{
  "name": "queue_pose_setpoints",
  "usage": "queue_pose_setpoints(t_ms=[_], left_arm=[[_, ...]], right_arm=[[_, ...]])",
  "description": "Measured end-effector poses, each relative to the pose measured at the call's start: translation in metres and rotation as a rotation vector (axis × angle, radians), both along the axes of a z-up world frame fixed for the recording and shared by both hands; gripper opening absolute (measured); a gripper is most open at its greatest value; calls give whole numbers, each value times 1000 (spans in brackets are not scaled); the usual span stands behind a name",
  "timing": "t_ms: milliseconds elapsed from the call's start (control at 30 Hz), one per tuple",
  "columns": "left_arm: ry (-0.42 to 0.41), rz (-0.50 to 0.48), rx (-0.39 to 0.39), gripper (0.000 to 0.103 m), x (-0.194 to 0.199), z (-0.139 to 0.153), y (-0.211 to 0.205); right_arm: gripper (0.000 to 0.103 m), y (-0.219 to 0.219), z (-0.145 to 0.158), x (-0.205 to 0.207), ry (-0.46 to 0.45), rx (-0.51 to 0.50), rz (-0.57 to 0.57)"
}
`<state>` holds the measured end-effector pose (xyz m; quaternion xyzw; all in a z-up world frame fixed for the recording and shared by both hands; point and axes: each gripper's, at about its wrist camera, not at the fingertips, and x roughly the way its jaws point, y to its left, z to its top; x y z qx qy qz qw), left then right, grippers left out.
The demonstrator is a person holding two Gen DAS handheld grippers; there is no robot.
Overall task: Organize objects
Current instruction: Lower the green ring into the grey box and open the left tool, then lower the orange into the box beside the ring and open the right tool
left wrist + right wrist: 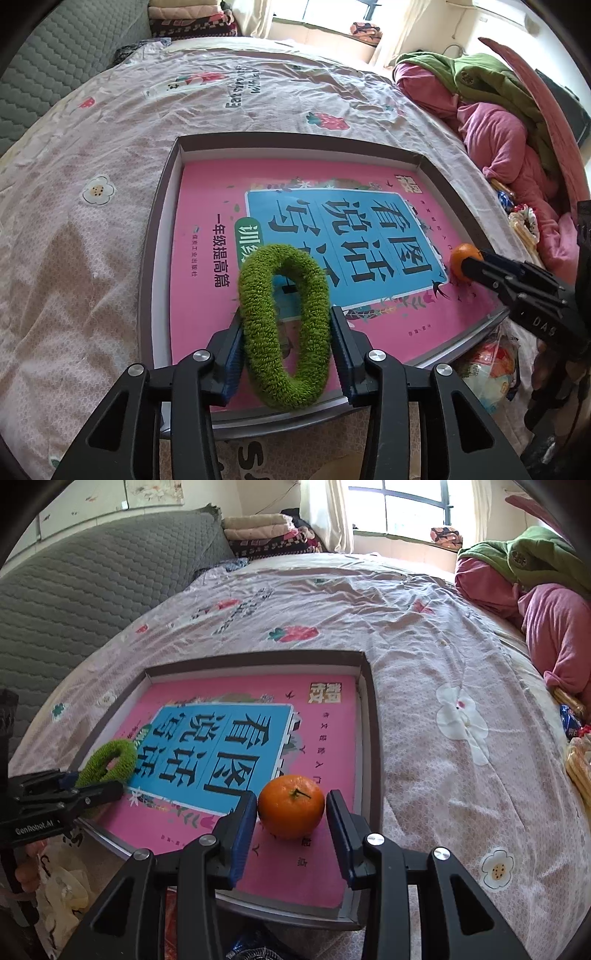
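A fuzzy green ring (255, 332) stands on edge between the pads of my left gripper (286, 314). Both pads touch its sides and it is pressed into an oval, its lower end over the near edge of a pink book (207, 206). The book lies inside a shallow grey box (162, 206) on the bed. My right gripper (291, 797) is shut on an orange (291, 806), which sits low over the book's (325, 738) near right corner. In the right wrist view the ring (125, 757) and the left gripper (99, 782) are at the left of the box (373, 738). The left wrist view has the orange (460, 262) in the right gripper (472, 267).
The box lies on a flowered bedsheet (424, 646). Pink and green clothes (498, 129) are heaped at the right edge, with snack packets (580, 760) below them. Plastic bags (487, 369) sit by the box's near corner. A grey quilted headboard (92, 572) runs along the left.
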<state>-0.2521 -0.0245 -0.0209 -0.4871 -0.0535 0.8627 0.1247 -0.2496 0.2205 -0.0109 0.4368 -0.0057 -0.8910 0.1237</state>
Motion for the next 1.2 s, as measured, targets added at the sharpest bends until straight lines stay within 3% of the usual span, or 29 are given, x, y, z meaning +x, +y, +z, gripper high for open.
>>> queue_pose_setpoints(t_ms=[100, 167, 567, 1033, 1200], left_arm=[[-1, 1, -5, 48, 0, 1, 0], [-1, 6, -5, 59, 0, 3, -1], [34, 36, 38, 61, 7, 20, -9], [180, 33, 12, 62, 55, 58, -8], [214, 41, 14, 62, 70, 67, -8]], right_arm=[[39, 3, 4, 0, 8, -18, -8], [39, 5, 7, 1, 13, -25, -15], [39, 9, 19, 9, 60, -46, -33], [43, 3, 40, 35, 149, -61, -3], [49, 2, 52, 46, 194, -69, 11]])
